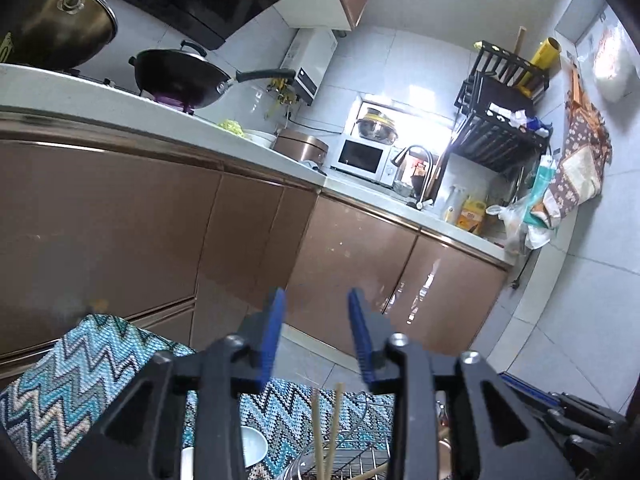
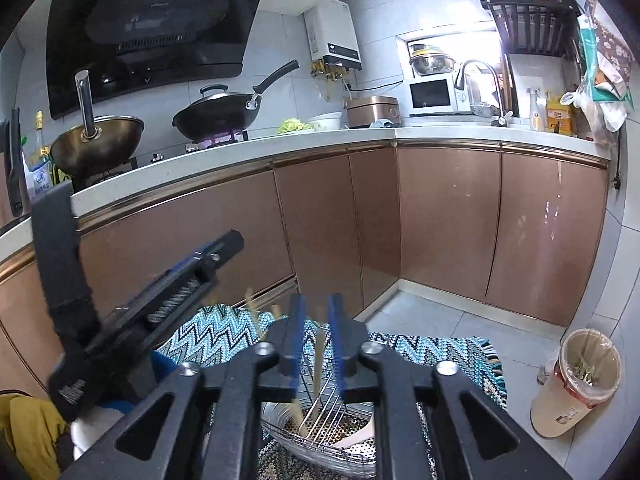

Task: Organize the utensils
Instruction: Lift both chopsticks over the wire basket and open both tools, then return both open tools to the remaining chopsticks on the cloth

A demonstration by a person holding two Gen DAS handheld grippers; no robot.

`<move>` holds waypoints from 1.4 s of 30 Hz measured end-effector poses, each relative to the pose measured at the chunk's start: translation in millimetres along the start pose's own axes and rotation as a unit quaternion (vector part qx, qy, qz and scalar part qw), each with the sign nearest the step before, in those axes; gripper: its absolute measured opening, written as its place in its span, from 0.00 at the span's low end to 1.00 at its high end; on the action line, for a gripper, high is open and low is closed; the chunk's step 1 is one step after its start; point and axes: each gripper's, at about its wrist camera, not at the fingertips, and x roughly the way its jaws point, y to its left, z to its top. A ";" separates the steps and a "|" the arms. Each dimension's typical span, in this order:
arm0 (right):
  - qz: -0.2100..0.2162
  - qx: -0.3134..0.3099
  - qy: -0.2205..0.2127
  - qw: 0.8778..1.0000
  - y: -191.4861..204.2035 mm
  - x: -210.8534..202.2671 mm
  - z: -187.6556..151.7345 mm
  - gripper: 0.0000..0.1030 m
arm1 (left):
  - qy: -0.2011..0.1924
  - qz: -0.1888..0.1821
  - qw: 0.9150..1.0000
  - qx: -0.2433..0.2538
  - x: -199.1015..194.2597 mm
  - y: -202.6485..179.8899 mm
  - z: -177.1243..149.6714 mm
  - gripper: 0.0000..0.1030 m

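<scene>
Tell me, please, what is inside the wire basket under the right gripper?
In the wire basket, wooden chopsticks stand up, rising between the right gripper fingers. A white piece lies at its right side; its kind is unclear. The gripper body covers the rest.

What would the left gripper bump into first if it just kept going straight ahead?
Probably the brown cabinet door under the counter. The left gripper has open, empty jaws aimed at it, with nothing visible between, though the depth is hard to judge.
</scene>
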 end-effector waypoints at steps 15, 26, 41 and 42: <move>-0.024 -0.007 -0.038 0.999 28.7 -73.7 18.2 0.55 | -0.027 0.019 0.999 0.030 -112.3 13.5 60.5 0.67; -0.038 -0.002 -0.074 0.997 53.3 -147.0 14.3 1.00 | -0.026 0.041 0.997 0.060 -208.4 31.9 87.7 0.77; -0.029 -0.009 -0.111 0.993 95.3 -214.0 1.5 1.00 | -0.031 0.081 0.993 0.080 -317.4 63.2 101.0 0.83; -0.029 -0.012 -0.115 0.993 97.9 -216.7 1.2 1.00 | -0.026 0.078 0.994 0.078 -319.8 65.2 100.4 0.83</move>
